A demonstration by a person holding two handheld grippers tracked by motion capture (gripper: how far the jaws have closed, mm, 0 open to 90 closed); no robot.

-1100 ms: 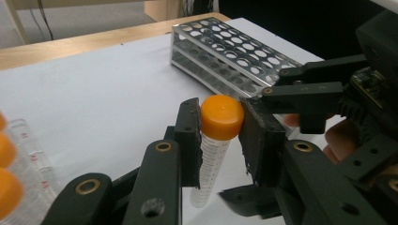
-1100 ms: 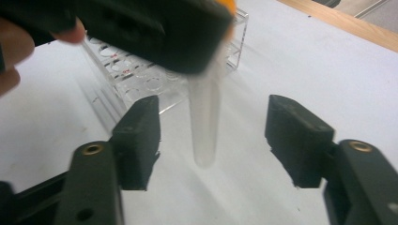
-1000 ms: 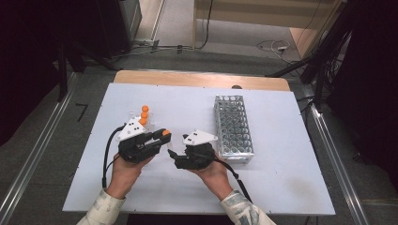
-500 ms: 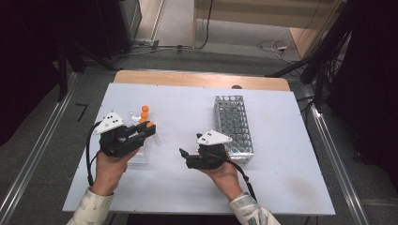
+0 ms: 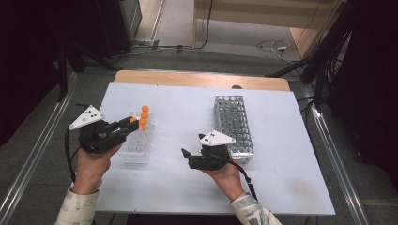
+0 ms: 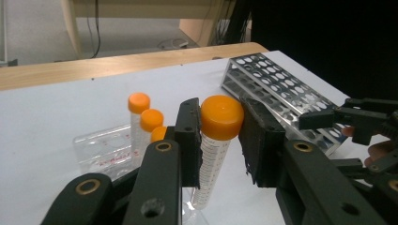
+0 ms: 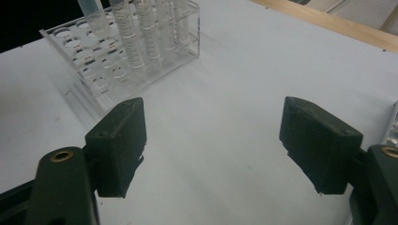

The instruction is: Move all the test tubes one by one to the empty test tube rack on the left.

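Orange-capped tube [image 6: 217,140], graduated, clamped in left tongs [image 6: 219,140]; right tongs [image 7: 213,150] spread, empty.

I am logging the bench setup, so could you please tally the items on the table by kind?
Orange-capped tubes: 4, three standing in the clear rack and one gripped by the left tool
Clear plastic racks: 1
Metal racks: 1
Total: 6
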